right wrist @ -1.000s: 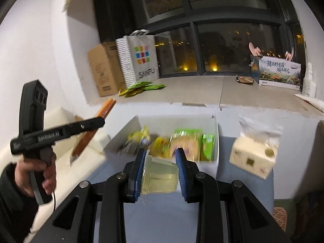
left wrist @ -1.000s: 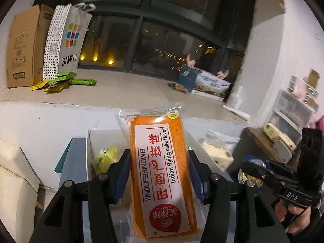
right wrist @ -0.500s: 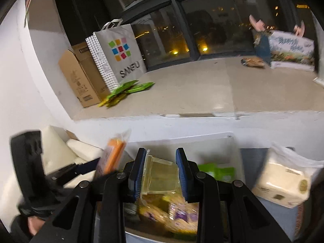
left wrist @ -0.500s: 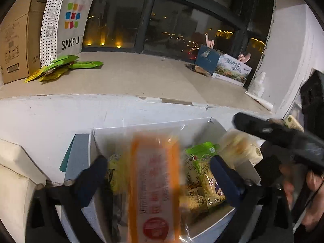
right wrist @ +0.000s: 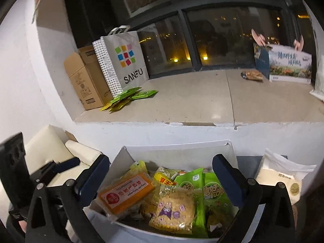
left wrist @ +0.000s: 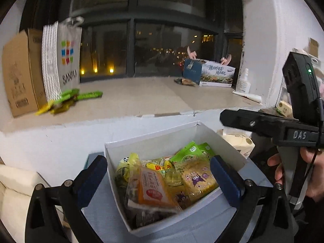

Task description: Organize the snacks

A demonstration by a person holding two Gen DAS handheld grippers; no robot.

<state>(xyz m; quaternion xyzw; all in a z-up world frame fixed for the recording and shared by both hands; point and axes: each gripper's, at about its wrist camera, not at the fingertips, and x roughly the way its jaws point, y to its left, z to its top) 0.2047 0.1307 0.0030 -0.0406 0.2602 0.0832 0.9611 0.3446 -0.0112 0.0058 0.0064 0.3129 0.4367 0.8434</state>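
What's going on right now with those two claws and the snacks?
Left gripper open, empty. Right gripper just opened, empty. Orange cake pack lies in white box with other snacks. Nothing in the way.

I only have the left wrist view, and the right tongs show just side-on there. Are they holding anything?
Observer: No. The right tongs have just been opening, and nothing sits between their pads; they hang open over the white box.
Operator: What is on the far side of that box? The right handle blocks most of it for me.
Observer: A tissue pack stands there on the table, with a strip of bare surface between it and the box wall.
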